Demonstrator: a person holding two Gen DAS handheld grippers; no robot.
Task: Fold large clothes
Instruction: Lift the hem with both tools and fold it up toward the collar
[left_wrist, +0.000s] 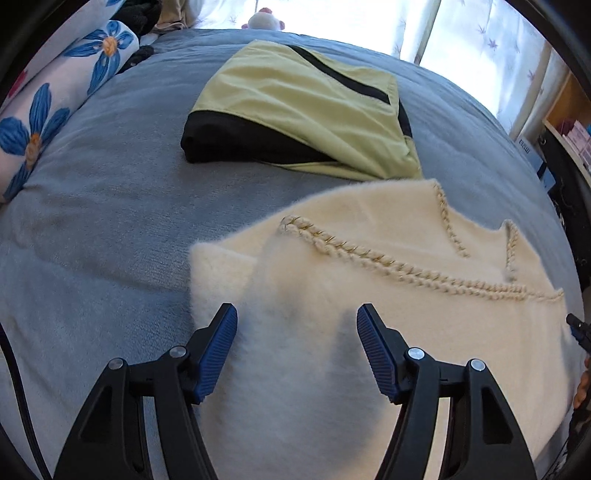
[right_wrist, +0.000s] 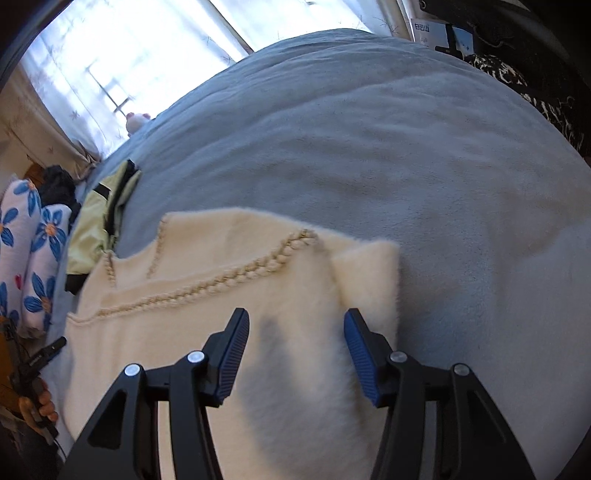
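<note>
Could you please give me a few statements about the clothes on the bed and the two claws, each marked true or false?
1. The cream sweater lies on the blue-grey bed cover. True.
2. The left claw is clamped on the sweater. False: its jaws stand open above it, gripping nothing.
3. A folded yellow-green and black garment lies beyond the sweater. True.
4. The right claw holds a black sock. False: it is open and holds nothing.
5. The sweater's trim is red. False: it is a cream and gold braid.
</note>
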